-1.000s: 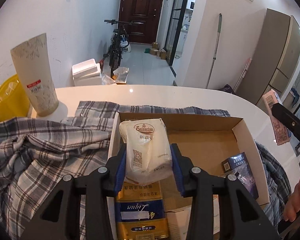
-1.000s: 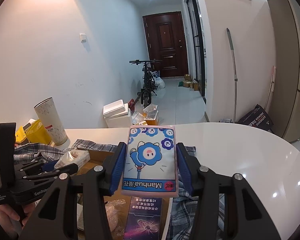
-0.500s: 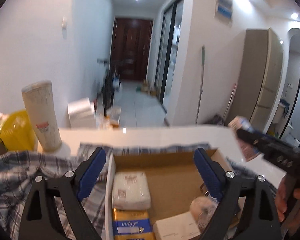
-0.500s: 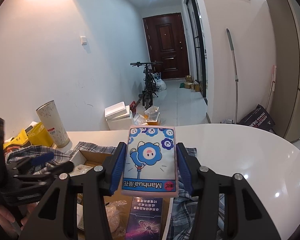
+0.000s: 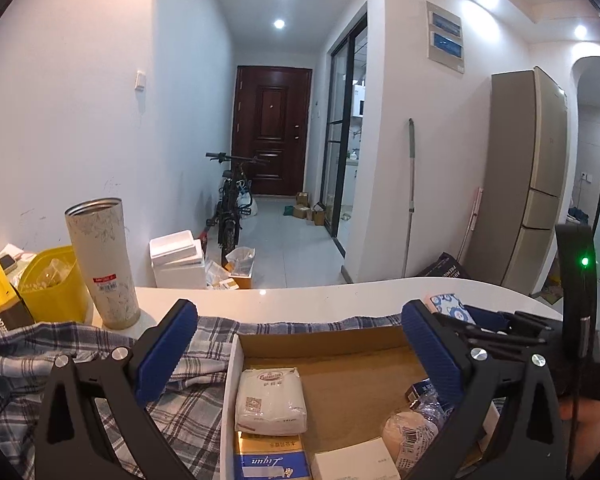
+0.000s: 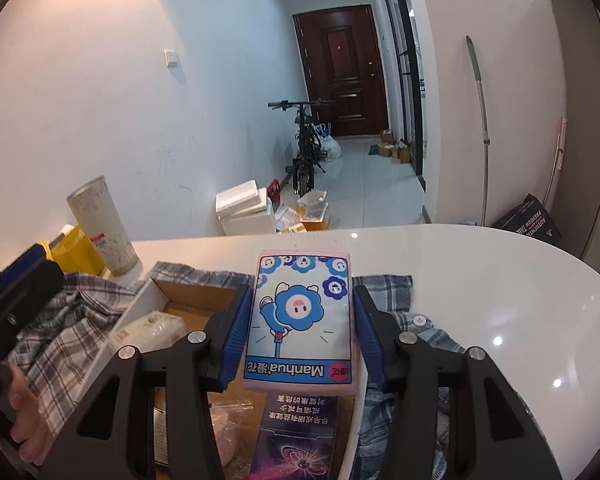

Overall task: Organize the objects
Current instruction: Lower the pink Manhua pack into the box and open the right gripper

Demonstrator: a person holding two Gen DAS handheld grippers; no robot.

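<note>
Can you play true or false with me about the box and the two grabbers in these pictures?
1. The right gripper holds a pink tissue pack. True.
2. The left gripper squeezes the white pack. False: its jaws have just been opening and now stand wide and empty; the white pack lies in the box.
3. The tall cup stands inside the box. False: it stands on the table, outside the box.
4. A checked shirt lies beside the box. True.
5. The box is empty. False: it holds the white pack and several more things.
</note>
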